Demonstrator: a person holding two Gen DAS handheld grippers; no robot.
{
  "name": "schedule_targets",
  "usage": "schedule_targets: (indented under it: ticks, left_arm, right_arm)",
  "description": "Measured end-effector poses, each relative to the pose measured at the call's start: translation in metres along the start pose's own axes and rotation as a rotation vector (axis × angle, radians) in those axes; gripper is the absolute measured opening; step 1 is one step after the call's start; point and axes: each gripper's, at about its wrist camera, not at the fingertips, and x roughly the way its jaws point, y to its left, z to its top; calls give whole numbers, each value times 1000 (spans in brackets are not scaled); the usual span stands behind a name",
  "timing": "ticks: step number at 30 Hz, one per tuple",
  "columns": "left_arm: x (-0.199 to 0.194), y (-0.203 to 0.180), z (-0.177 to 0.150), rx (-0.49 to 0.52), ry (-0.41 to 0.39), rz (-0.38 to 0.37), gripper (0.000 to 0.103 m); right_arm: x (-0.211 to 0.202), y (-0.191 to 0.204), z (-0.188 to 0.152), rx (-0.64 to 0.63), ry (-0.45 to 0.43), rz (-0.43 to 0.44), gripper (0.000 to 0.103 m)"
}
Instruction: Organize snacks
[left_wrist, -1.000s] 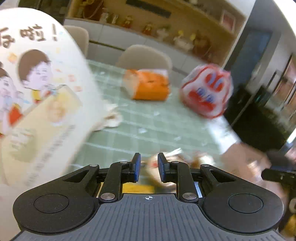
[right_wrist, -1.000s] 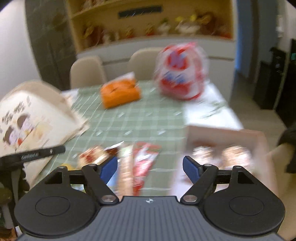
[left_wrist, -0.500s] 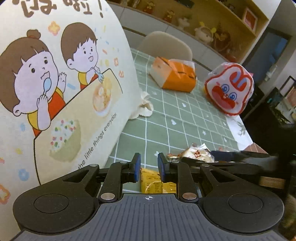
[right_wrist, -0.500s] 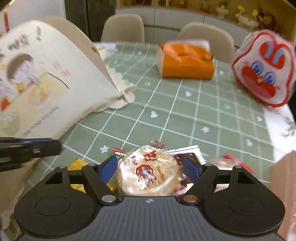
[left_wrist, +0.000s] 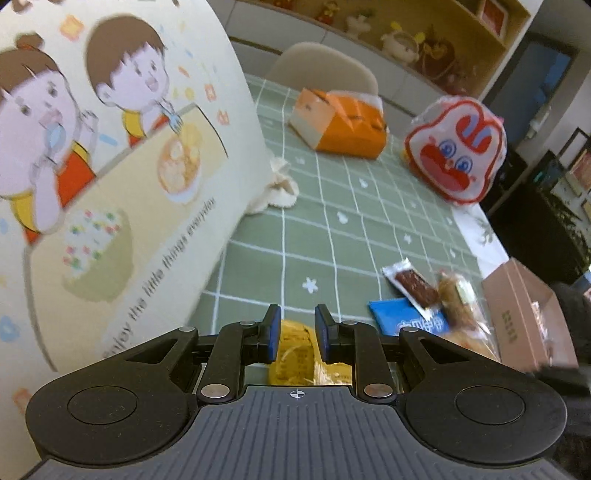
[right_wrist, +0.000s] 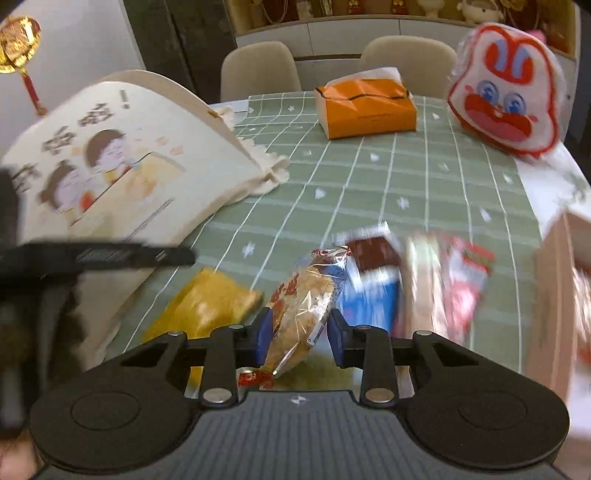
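My right gripper (right_wrist: 299, 338) is shut on a clear-wrapped round rice cracker (right_wrist: 303, 302) and holds it above the green checked table. Under it lie a yellow packet (right_wrist: 207, 306), a blue packet (right_wrist: 373, 299) and red-and-white packets (right_wrist: 461, 280). My left gripper (left_wrist: 294, 334) hovers over the yellow packet (left_wrist: 295, 354), its jaws narrowly apart with nothing gripped. To its right lie the blue packet (left_wrist: 410, 321), a brown bar in clear wrap (left_wrist: 413, 284) and a cracker pack (left_wrist: 458, 295). A cream cartoon-printed bag (left_wrist: 110, 166) stands at the left and also shows in the right wrist view (right_wrist: 122, 166).
A pink cardboard box (left_wrist: 524, 317) sits at the table's right edge. An orange tissue box (right_wrist: 365, 107) and a red-and-white rabbit-face bag (right_wrist: 506, 88) stand at the far side. Two beige chairs (right_wrist: 258, 66) stand behind the table. A cream doily (left_wrist: 277, 188) lies by the bag.
My right gripper has closed on the rice cracker and lifted it, turning it edge-on. My left gripper has shifted slightly right over the yellow packet.
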Motion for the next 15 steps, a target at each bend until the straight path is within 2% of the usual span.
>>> schedule_targets:
  ticks: [6,7,9,10,11,13,15]
  left_arm:
    - [8,-23,-13,89,44,-8,25]
    - [5,-26,-16,102,43,-23,25]
    - [-4,-32,-21,127,21,-19,25]
    - [-9,-34,-24,143,-3,14,25]
    - [-15,-37,-27,163,-27,56,25]
    - [-25,-43,-34,216,-61,119,25]
    - [-33,-50,-41,281,-71,124,25]
  right_arm:
    - [-35,-17,-47,37,-5,3,32]
    - [-40,-19,-52,28,-14,-22,35]
    - [-49,-21,-63,-15,-58,-137,49]
    - [-50,-22,-67,-34,-79,-176,68]
    - [-52,-23,-72,-46,-103,-202,78]
    - [-53,-29,-83,-47,-157,-235,78]
    - [-50,-37,-91,-23,-196,-233,78]
